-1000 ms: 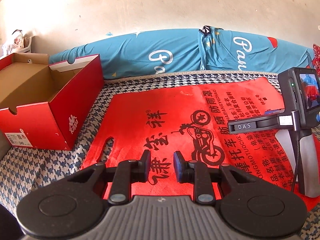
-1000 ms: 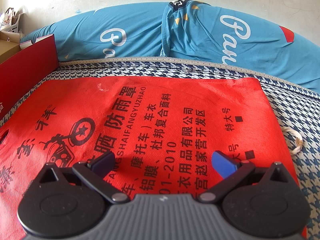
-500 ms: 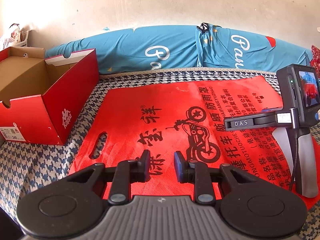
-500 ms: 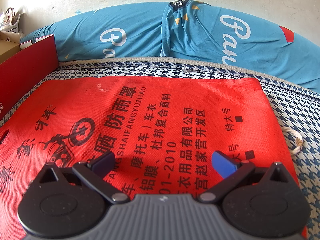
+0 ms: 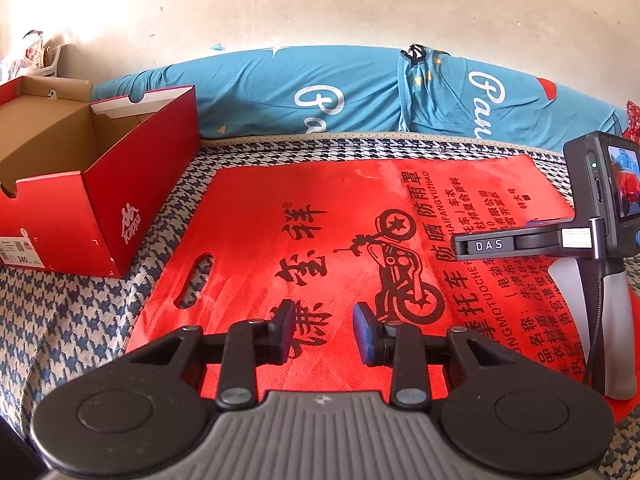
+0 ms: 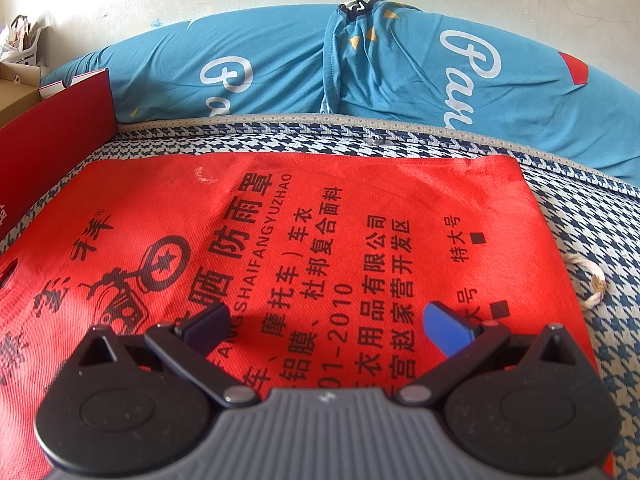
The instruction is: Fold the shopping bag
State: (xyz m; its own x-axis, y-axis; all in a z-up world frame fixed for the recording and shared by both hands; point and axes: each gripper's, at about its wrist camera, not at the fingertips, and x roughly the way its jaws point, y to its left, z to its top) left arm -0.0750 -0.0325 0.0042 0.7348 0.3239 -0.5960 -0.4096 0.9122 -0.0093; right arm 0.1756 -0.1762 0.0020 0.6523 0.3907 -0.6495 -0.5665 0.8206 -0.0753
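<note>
It was a home bedroom: a bed with a houndstooth cover, blue bedding along a plaster wall.

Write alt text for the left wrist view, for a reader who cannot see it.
A red shopping bag printed with black characters and a motorcycle lies flat on a houndstooth cover, under the left gripper, whose jaws have just been opening with nothing between them. An open red shoebox sits to the left; the right gripper hangs at the right.

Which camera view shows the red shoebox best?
The left wrist view: the red shoebox shows whole, open, empty inside, beside the shopping bag. The right wrist view catches only one red side wall at its left edge.
</note>
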